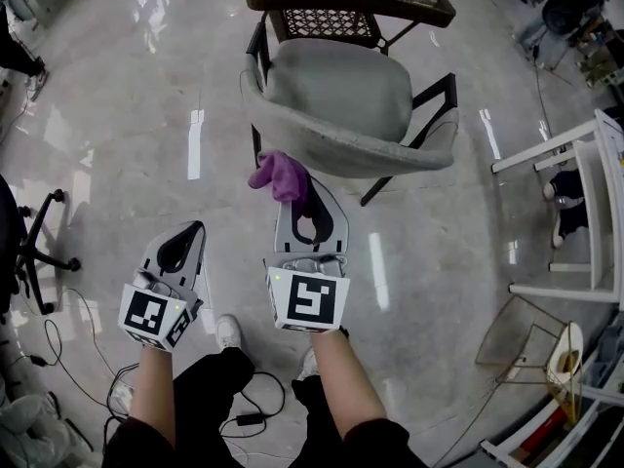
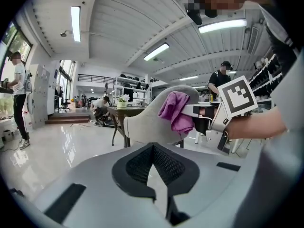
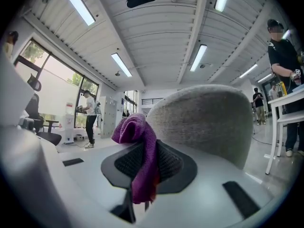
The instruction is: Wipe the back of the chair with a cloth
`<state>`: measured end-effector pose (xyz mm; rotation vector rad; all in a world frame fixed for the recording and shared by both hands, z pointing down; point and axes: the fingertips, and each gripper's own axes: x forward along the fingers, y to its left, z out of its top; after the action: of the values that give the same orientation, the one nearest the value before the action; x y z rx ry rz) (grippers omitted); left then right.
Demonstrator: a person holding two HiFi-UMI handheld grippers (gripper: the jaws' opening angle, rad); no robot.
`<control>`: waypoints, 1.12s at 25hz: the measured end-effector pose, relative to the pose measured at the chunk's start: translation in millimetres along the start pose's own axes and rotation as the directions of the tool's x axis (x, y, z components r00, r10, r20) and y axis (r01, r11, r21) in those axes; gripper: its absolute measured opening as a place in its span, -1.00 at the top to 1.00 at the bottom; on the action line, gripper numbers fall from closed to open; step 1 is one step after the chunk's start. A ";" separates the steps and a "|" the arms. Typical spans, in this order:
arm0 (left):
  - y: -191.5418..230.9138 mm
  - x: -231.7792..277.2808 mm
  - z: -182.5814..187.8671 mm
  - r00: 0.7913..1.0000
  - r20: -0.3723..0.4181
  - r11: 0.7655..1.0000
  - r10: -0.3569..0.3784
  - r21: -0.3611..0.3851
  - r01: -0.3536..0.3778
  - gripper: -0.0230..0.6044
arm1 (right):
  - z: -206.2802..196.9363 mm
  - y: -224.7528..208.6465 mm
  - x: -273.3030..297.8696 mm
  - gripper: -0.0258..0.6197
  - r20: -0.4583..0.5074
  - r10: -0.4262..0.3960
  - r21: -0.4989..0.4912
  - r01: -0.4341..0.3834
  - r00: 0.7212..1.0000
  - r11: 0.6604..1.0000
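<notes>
The grey upholstered chair (image 1: 341,105) stands upright on black legs, its curved backrest turned toward the person. The purple cloth (image 1: 280,176), bunched and drooping, hangs pinched in the right gripper (image 1: 304,203), just beside the backrest's outer face

The cloth (image 1: 280,175) is showing purple, the chair (image 1: 336,100) grey with black legs; the left gripper (image 1: 192,229) and right gripper (image 1: 312,201) are wearing black-and-white square markers; at 12 o'clock the table (image 1: 390,6) is showing dark lattice
</notes>
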<state>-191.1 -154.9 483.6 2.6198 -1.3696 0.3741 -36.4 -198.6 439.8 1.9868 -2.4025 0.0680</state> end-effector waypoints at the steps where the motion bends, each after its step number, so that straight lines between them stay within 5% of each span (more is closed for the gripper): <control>1: 6.5 -1.0 -4.0 1.000 -0.003 1.000 0.011 0.001 -0.011 0.90 | -1.6 4.9 7.2 0.68 0.005 0.001 0.007 -0.001 1.000 1.000; 11: 31.4 13.6 -26.6 0.999 -0.033 0.999 0.018 0.046 -0.016 0.90 | -13.2 -7.7 37.4 0.68 0.031 -0.070 0.130 0.065 0.997 0.989; 28: -52.2 72.6 -38.1 0.991 -0.064 0.989 -0.114 0.091 0.119 0.90 | -25.2 -100.0 -20.8 0.68 0.066 -0.156 0.083 0.150 0.986 0.985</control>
<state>-113.8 -172.4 539.9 2.7253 -1.2020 0.5071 65.5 -195.6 465.9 2.2396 -2.3128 0.0889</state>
